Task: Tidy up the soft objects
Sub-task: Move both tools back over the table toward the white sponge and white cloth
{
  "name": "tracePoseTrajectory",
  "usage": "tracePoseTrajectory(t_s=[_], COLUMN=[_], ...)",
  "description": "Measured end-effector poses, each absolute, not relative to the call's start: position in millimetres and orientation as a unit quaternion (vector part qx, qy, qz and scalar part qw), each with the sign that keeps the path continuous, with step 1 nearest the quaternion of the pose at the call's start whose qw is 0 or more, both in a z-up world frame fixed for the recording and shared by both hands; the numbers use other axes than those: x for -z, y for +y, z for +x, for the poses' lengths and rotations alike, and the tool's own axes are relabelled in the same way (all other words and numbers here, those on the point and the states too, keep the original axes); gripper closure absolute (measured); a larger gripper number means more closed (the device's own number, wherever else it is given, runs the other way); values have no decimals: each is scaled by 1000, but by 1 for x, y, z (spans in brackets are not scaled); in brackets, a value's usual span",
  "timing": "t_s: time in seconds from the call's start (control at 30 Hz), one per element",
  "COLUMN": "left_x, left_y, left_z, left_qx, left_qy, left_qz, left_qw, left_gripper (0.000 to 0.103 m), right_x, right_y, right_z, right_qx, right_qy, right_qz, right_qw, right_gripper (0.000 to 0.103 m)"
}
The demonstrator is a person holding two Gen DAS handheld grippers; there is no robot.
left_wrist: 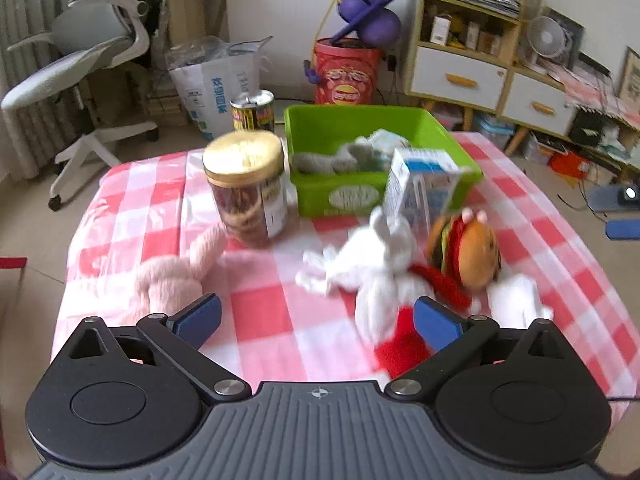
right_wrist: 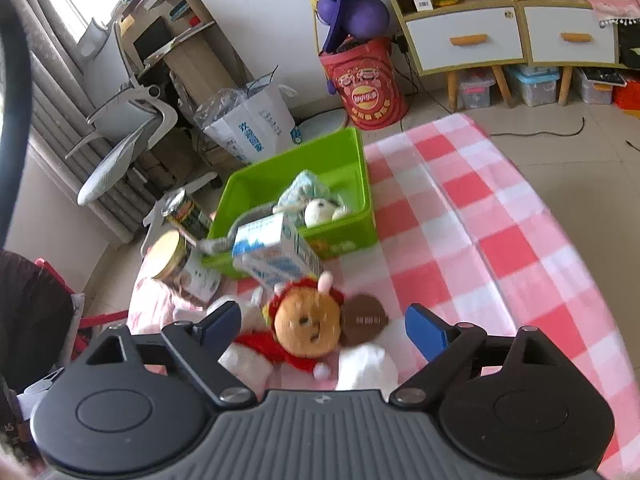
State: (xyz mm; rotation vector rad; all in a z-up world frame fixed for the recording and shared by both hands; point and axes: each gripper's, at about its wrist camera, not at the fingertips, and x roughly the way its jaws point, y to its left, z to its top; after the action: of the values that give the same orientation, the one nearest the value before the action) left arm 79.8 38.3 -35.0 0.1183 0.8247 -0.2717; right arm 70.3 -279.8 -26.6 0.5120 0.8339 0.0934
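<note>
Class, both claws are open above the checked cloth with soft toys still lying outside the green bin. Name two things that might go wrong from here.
1. The blue-and-white milk carton stands right behind the hamburger-headed plush doll; the open right claw closing on it may topple the carton.
2. The white plush rabbit lies against that doll, so the left claw might drag both.
</note>
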Motion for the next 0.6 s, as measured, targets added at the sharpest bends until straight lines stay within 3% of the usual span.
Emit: tracePoseTrajectory(t_s=[0.33, 0.6], left_x=[78, 117], left_y=[65, 96], left_z=[41, 30], left_qx=[246, 296], left_qy=[365, 395], left_qz=[105, 101], left_qw=[892, 864], left_gripper=[5, 5], right_x=[80, 111], right_y=[-255, -241], right_z=[43, 32], right_qx=[-40, -33], right_qy=[402, 396], right_qz=[203, 126], right_qw=[892, 909], right_gripper=[35, 34])
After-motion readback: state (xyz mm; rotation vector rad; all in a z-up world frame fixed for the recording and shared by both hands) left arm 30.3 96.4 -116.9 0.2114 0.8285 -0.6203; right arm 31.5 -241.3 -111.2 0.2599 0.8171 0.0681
